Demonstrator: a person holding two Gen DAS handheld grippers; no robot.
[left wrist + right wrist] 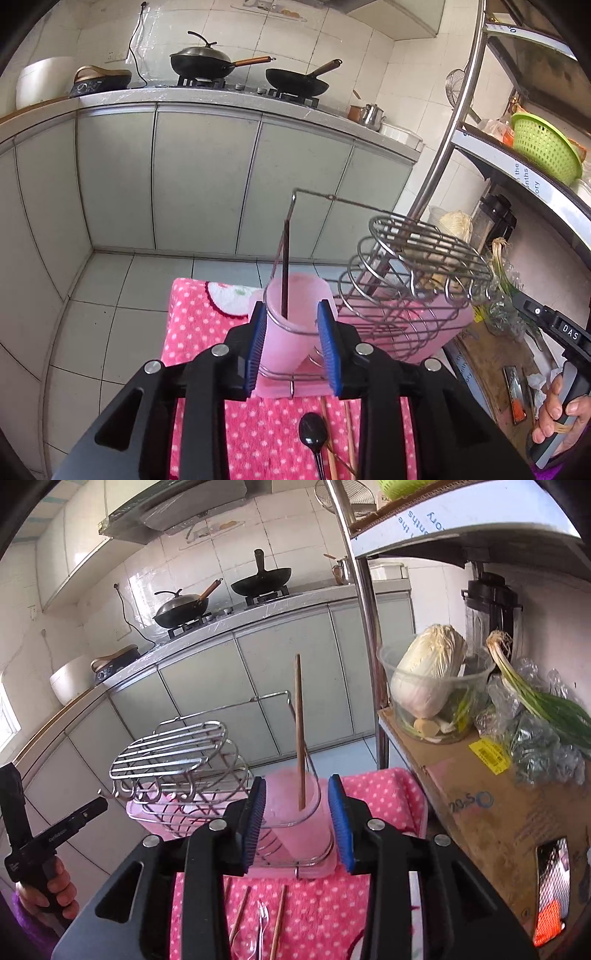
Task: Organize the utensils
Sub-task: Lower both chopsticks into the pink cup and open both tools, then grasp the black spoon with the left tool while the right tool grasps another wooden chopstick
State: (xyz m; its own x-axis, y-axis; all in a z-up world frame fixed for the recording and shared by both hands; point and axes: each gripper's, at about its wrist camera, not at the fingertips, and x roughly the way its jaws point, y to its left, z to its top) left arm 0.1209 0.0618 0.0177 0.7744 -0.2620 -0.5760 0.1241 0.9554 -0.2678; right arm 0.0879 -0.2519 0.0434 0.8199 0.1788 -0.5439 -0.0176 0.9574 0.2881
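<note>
Both grippers point down and forward at the pink cup (295, 325), which sits in the wire rack (399, 295) on the dotted cloth (207, 325). One chopstick (300, 734) already stands in the cup, leaning slightly, its top well above the rim. The left gripper (293, 343) has its jaws partly apart with nothing between the pads; the cup shows through the gap but is beyond the tips, untouched. The right gripper (297, 823) is likewise partly open and empty. The remaining utensils lie on the cloth below and nearer than the fingertips, close to the person's side: a black spoon (312, 432) and thin sticks (332, 435) under the left gripper, and more chopsticks (279, 919) with a clear fork (262, 919) under the right one. Their long axes run roughly toward the cup, in line with each gripper's pointing direction. In my judgement either hand must draw back and dip to reach them; the spoon is nearer the left, the fork nearer the right.
</note>
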